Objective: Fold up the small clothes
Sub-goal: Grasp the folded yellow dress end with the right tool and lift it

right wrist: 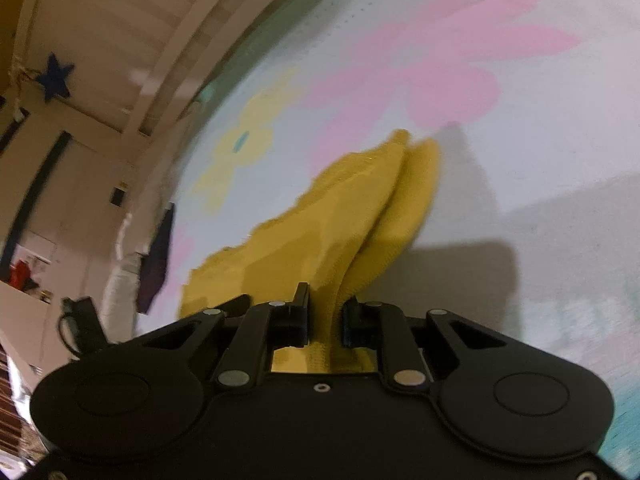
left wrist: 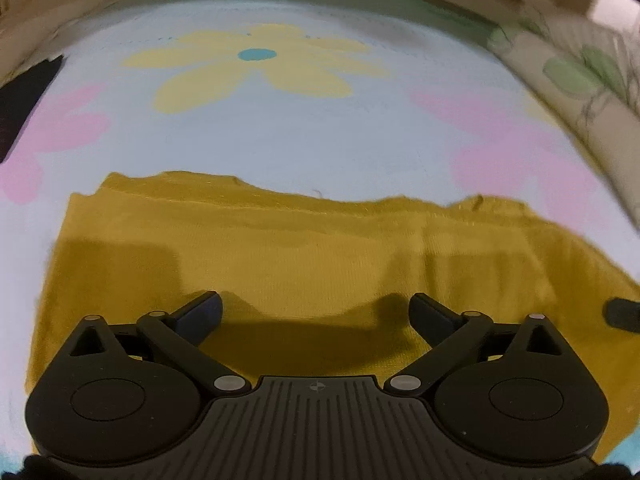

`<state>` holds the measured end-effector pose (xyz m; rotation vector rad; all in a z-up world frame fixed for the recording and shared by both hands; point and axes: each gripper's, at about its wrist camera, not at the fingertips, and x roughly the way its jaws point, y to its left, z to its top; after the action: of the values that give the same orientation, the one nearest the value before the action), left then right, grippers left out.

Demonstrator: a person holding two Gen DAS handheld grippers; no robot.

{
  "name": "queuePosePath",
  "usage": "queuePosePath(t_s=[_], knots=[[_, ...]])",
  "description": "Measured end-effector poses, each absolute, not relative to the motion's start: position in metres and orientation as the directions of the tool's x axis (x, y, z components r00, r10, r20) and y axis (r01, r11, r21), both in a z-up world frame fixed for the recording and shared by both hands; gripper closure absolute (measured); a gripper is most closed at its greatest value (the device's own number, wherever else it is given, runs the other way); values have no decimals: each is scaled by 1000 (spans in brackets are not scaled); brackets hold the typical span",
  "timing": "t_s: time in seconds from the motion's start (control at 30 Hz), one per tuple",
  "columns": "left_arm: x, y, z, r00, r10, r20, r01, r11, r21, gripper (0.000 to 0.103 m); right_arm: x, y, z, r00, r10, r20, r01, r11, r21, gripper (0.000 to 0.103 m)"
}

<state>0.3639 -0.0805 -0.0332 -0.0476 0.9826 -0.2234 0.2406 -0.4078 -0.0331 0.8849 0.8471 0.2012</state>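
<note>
Looks like a home bedroom. Work surface is a pale blue flower-print bedsheet point(left wrist: 304, 136), floral pillow point(left wrist: 576, 80) at its edge. Blue star decoration point(right wrist: 55, 76) on cream wall.

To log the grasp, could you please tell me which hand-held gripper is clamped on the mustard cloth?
The right hand-held gripper: its fingers pinch a raised fold of the mustard cloth. The left hand-held gripper hangs open above it.

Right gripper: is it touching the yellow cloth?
Touching. The right wrist view shows the right gripper pinching a raised fold of the yellow cloth between both fingers.
</note>
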Motion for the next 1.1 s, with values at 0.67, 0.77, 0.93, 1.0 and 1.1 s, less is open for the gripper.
queuePosePath(t_s=[0.67,0.77,0.93,1.0,1.1], knots=[[362,45,3,598,-195,-778,15,973,-232,2,278,-313,-14,669,645,-369,88,424,901,78],[361,64,4,603,-183,-776,-13,971,-238,2,285,-296,-17,662,662,-352,87,399,913,78],[358,91,3,601,-170,-781,-53,966,-251,2,292,-273,-22,662,668,-340,93,377,921,78],[357,99,2,601,-170,-781,-65,964,-259,2,294,-265,-23,662,664,-349,93,389,916,78],[356,109,2,598,-175,-782,-77,959,-274,2,296,-251,-27,654,661,-368,94,412,906,78]])
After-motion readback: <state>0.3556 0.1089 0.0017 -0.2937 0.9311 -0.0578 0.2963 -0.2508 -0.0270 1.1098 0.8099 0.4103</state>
